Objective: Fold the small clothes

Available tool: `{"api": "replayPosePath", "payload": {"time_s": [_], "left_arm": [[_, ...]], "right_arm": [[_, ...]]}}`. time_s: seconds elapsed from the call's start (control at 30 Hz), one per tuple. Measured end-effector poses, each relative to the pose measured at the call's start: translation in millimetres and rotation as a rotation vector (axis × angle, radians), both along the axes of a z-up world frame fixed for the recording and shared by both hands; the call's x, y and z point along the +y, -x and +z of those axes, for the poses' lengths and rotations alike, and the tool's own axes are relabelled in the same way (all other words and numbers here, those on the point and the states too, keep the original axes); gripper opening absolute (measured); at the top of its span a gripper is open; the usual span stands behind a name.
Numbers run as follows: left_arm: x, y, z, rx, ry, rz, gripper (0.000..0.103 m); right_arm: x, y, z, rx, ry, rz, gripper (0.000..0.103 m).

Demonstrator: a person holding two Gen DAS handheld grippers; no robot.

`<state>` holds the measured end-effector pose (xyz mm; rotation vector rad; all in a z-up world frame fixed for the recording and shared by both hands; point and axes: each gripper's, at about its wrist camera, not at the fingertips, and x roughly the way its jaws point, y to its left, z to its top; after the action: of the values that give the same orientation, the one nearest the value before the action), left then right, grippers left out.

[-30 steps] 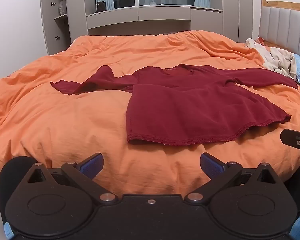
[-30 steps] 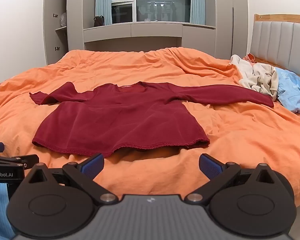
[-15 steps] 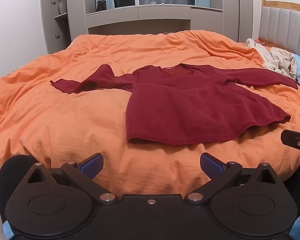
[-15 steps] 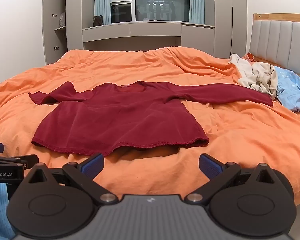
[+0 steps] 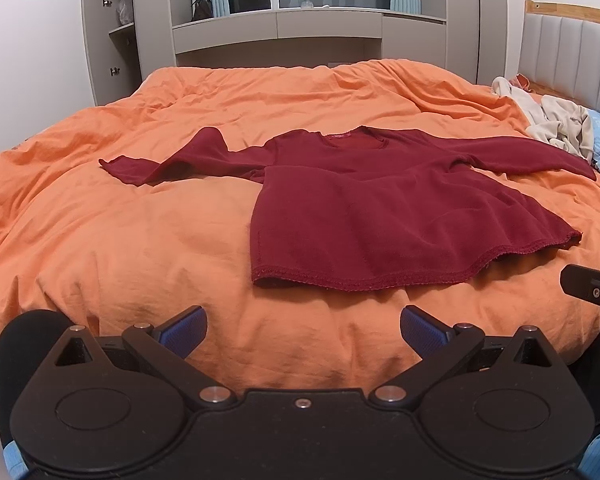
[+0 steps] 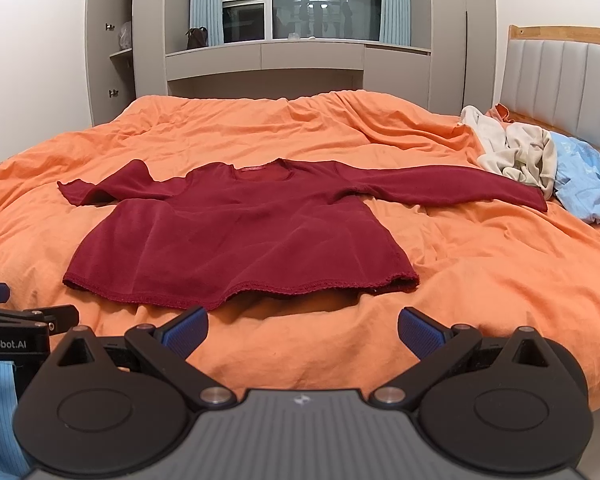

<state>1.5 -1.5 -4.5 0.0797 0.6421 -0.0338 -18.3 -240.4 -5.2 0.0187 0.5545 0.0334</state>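
Both wrist views, pre-grasp stage. The dark red long-sleeved top (image 5: 380,216) lies spread flat, neckline away from me, on the orange duvet (image 5: 120,248); its lace-trimmed hem (image 6: 240,290) faces my tools, and both sleeves are extended sideways. The left sleeve (image 5: 168,162) is bent with the cuff lying flat, while the right sleeve (image 6: 452,190) reaches out until its cuff lies just beside a heap of cream clothing (image 6: 512,152) and a pale blue garment (image 6: 588,176) near the headboard (image 6: 560,76). My left gripper (image 5: 303,326) hangs short of the hem with its blue-padded fingers spread wide and nothing between them; my right gripper (image 6: 302,326) is likewise spread and empty, at the near edge of the bed. I judge that folding has not begun: no part of the top is turned over itself. The next move, as I read it, calls for advancing each tool to a sleeve or a shoulder-and-hem pair, pinching a single layer of the knit without catching the duvet beneath, and carrying it inward across the body. The soft bedding may bunch under the fingertips.
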Motion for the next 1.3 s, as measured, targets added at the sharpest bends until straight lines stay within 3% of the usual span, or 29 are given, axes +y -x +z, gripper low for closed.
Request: {"api": "replayPosePath", "payload": {"time_s": [1.3], "left_arm": [[2.4,-6.9,-2.4,0.023,0.011,0.031,0.103]], "right_arm": [[0.8,-5.2,2.7,0.02,-0.028,-0.028,0.103]]}}
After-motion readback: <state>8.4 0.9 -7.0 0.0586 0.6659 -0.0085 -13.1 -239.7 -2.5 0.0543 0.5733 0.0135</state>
